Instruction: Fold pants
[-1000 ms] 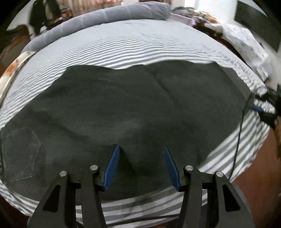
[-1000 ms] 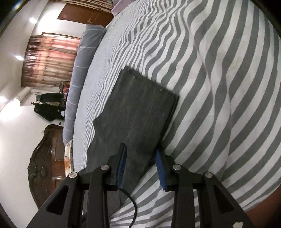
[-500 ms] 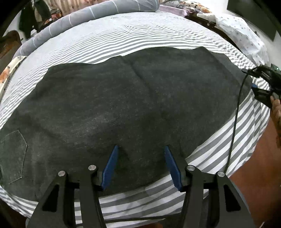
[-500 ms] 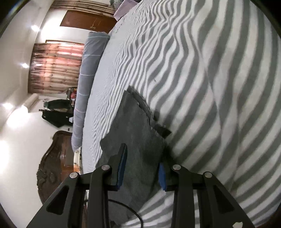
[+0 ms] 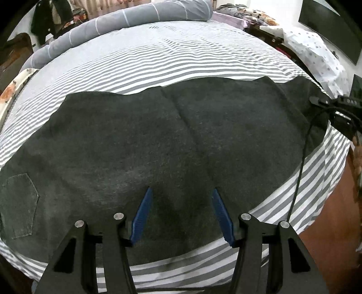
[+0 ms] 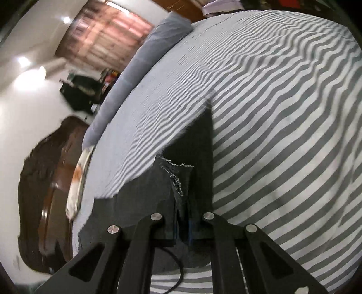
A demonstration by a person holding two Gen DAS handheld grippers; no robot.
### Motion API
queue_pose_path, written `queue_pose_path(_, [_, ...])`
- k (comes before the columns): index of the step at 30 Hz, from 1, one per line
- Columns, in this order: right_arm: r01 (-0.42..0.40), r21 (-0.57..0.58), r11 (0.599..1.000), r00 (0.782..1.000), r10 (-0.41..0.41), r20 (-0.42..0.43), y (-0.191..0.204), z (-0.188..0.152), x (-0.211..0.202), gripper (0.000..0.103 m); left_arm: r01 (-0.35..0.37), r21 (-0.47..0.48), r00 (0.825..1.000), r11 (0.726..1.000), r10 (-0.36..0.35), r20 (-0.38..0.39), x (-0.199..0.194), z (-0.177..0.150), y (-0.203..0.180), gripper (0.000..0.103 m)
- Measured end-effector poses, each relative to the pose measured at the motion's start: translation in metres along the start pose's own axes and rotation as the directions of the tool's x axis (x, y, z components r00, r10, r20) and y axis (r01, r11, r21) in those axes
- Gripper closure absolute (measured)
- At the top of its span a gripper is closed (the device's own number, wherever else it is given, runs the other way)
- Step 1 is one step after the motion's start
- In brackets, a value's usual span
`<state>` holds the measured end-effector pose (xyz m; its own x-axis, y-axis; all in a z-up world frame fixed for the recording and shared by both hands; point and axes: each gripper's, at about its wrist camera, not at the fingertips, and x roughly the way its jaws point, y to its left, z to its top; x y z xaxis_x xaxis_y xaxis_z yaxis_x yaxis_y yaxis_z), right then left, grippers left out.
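Observation:
Dark grey pants lie spread flat across a striped bed sheet, with a back pocket at the left. My left gripper hovers open over the near edge of the pants, its blue pads apart and holding nothing. At the far right end of the pants is my right gripper. In the right wrist view its jaws are closing on the frayed leg hem. The cloth is pinched between the pads of the right gripper and lifted off the sheet.
A grey bolster runs along the bed's far side. A black cable trails from the right gripper over the sheet. Dark carved wooden furniture stands past the bed's left end. Patterned bedding lies at the back right.
The right gripper closed on the leg hem, rolled and lifted it, so the hem now stands bunched above the sheet. The left gripper stayed open over the pants.

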<state>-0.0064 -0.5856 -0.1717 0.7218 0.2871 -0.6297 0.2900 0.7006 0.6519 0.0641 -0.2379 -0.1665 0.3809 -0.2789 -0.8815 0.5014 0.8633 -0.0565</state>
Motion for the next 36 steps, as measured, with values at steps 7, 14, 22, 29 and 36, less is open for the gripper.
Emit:
queue_pose_path(7, [0.009, 0.013, 1.000, 1.000, -0.009, -0.013, 0.000, -0.007, 0.009, 0.095, -0.005, 0.009, 1.000, 1.000, 0.005, 0.000, 0.009, -0.001, 0.001, 0.047])
queue_pose_path(14, [-0.123, 0.178, 0.976, 0.992, 0.116, 0.049, -0.015, 0.000, -0.013, 0.095, -0.013, 0.029, 1.000, 1.000, 0.013, 0.020, 0.017, -0.005, 0.000, 0.043])
queue_pose_path(22, [-0.197, 0.078, 0.977, 0.980, 0.196, 0.014, 0.066, 0.007, -0.016, 0.095, 0.108, -0.084, 0.994, 0.991, -0.107, 0.021, -0.005, 0.002, 0.040, 0.043])
queue_pose_path(29, [-0.255, -0.075, 0.964, 0.963, 0.245, -0.116, 0.173, -0.013, 0.030, 0.095, 0.093, -0.234, 0.989, 0.968, -0.062, 0.136, -0.061, -0.004, 0.146, 0.043])
queue_pose_path(36, [-0.281, -0.168, 0.945, 0.931, 0.226, -0.285, 0.254, -0.067, 0.110, 0.095, 0.070, -0.378, 0.986, 0.923, -0.006, 0.166, -0.092, -0.033, 0.236, 0.043])
